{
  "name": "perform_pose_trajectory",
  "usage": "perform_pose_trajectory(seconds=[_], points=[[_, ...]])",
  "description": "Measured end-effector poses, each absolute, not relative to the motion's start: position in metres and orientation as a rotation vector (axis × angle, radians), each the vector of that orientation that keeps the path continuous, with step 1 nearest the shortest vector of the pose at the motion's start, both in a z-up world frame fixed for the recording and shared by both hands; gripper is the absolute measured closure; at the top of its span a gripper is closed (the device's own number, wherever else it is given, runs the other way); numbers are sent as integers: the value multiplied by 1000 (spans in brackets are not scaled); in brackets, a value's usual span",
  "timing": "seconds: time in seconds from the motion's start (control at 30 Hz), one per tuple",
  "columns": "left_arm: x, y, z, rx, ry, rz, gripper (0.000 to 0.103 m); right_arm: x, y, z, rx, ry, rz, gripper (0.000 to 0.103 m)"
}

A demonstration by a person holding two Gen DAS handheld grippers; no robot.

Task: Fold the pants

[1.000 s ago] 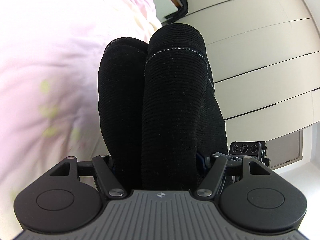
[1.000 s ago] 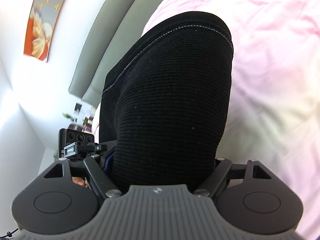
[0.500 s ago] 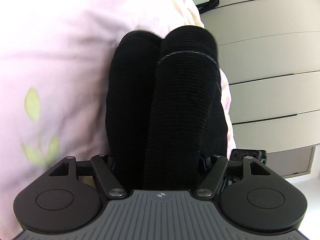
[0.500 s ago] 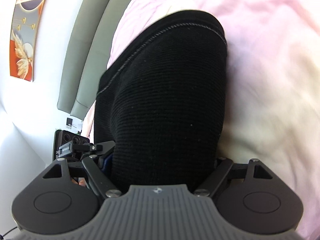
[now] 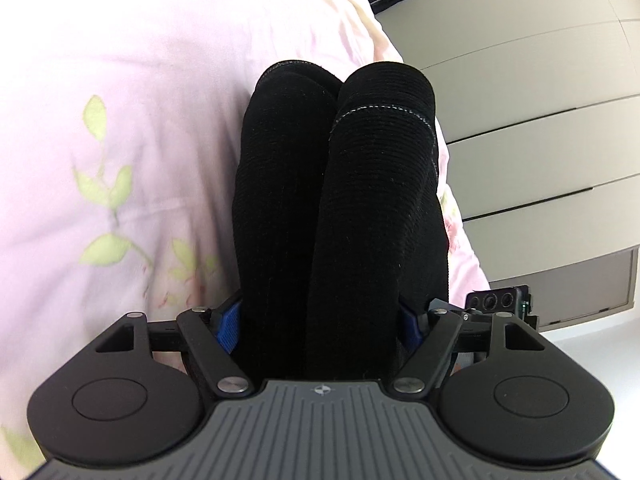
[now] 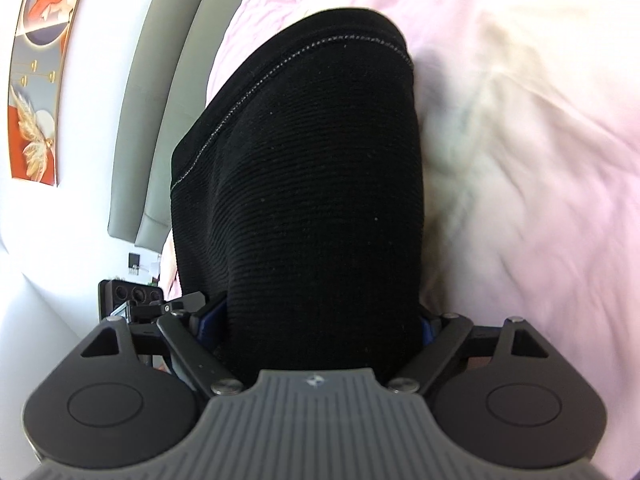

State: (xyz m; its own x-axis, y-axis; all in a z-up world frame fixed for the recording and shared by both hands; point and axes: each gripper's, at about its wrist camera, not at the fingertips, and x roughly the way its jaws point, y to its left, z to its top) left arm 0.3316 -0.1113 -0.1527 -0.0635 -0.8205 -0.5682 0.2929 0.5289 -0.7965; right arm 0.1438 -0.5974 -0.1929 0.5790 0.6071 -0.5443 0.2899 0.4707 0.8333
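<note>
The black ribbed pants [image 5: 340, 200] hang bunched from my left gripper [image 5: 320, 320], which is shut on them; the cloth drapes over the fingers and hides the tips, only the blue pads [image 5: 228, 326] show at the sides. In the right wrist view the same pants [image 6: 312, 184] fill the middle, with a grey stitched hem near the top. My right gripper [image 6: 316, 328] is shut on the pants as well. The other gripper's camera block shows beside each gripper [image 5: 498, 302] [image 6: 132, 294].
A pink bedsheet with green leaf print [image 5: 120, 140] lies beneath and to the left. Beige wardrobe panels [image 5: 540, 120] stand at the right. In the right wrist view a grey padded headboard [image 6: 160, 120] and a framed picture [image 6: 40, 80] are on the left wall.
Both grippers have moved down toward the bed with the pants held in them; the sheet fills more of each view and its leaf print has come closer. The grips have not changed.
</note>
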Motion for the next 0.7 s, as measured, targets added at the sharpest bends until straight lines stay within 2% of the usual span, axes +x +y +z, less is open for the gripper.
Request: perform_pose_trajectory(seconds=[0.43,0.47,0.57,0.7], points=[[327,-118,-134,-424,1284,-915,16,78,-604,-208,1173,897,132,16],[324,-115,-133,-408,1283,-905,13,76,-601,-206,1147,901,128,16],[312,-114,-141,-359,1355,-881,11,79,-583,-202,1047,952,103,20],[293,-106,-136,-311,1324,-827,11,90,-564,-187,939,1007,20,21]])
